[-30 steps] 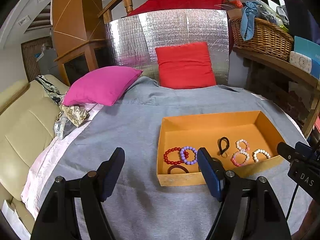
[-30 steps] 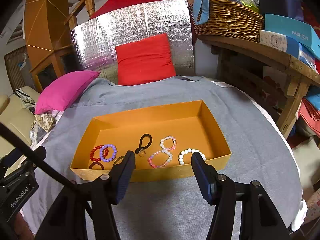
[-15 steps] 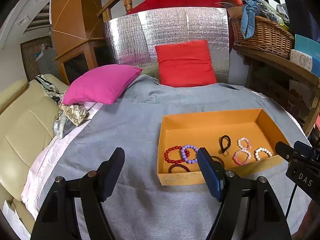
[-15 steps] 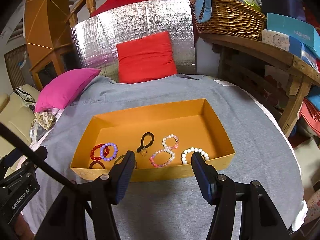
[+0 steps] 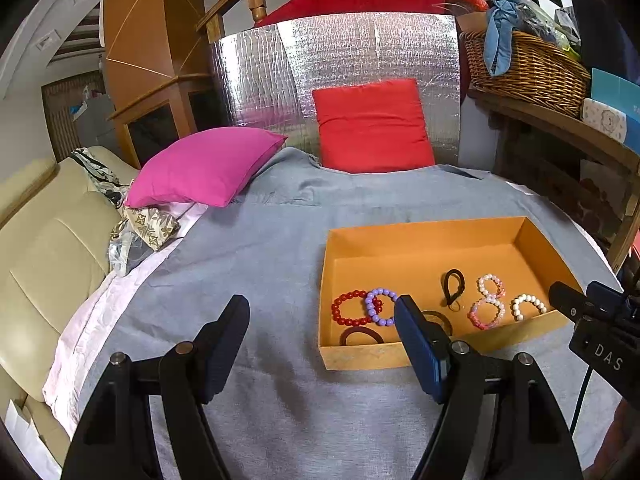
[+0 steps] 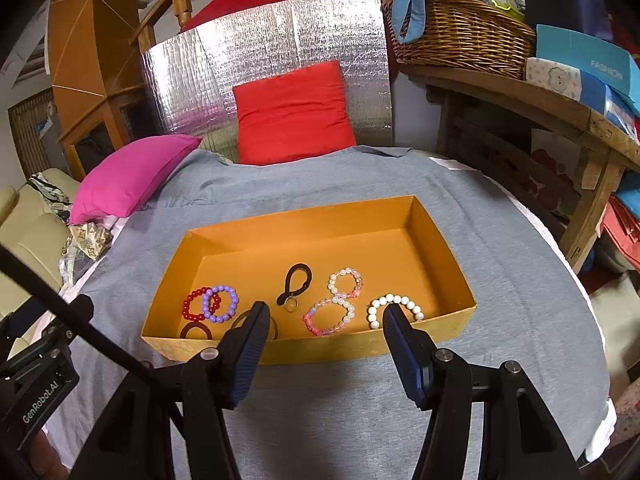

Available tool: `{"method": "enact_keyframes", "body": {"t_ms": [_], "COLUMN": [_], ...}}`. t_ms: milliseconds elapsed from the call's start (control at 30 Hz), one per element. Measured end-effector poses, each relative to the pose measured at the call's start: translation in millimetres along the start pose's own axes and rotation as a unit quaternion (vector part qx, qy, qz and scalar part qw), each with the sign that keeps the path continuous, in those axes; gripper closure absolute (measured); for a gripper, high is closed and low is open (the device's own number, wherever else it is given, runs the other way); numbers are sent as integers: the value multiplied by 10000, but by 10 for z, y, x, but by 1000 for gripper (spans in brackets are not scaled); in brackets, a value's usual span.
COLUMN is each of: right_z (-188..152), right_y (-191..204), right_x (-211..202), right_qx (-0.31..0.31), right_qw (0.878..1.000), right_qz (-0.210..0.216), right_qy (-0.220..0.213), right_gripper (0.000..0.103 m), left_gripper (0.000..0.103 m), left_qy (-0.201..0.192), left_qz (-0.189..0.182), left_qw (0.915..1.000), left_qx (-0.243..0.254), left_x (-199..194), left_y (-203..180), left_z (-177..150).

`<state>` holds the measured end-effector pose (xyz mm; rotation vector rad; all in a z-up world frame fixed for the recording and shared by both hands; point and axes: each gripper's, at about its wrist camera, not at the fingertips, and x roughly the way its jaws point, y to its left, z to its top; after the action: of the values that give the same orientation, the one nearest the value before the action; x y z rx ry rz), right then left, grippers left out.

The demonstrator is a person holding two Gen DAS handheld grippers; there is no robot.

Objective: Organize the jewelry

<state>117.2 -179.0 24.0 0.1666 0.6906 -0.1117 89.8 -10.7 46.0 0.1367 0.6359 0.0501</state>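
All the jewelry lay inside the orange box [image 6: 436, 248] on the grey cloth [image 6: 500, 264]: red beads [image 6: 192, 306] overlapping purple beads [image 6: 222, 304], a black loop [image 6: 296, 282], two pink bracelets [image 6: 330, 316], white beads [image 6: 396, 308] and dark bands [image 6: 196, 330] by the near wall. None lay loose outside, so the sorting looked nearly done. The left gripper [image 5: 320, 324] and right gripper [image 6: 324, 320] both hung wide and empty before the box. A pink pillow [image 6: 132, 176], red cushion [image 6: 292, 114] and basket [image 6: 464, 40] stood well clear.
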Motion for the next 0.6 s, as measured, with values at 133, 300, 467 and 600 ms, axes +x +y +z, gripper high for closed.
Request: {"method": "enact_keyframes", "body": {"t_ms": [133,300,467,600], "right_z": [3,-2,5,7], "right_y": [15,26,35,42], "right_x": [15,18,17,17], "right_qx": [-1,-20,-34,-27], "right_qw": [10000,10000,10000,10000], "right_qz": [3,18,25,23], "right_qy": [-3,16,16,13], "right_gripper": [40,40,40,40], "left_gripper": [28,27,28,28], "left_qy": [-15,-28,-47,-71], "left_qz": [-8,-2,-4,-15], "left_qw": [10000,10000,10000,10000], "left_qx": [-4,-5,-9,-3], "left_x": [-9,-14,-24,-35], "left_y": [4,10,10,12], "left_z": [0,5,9,13]}}
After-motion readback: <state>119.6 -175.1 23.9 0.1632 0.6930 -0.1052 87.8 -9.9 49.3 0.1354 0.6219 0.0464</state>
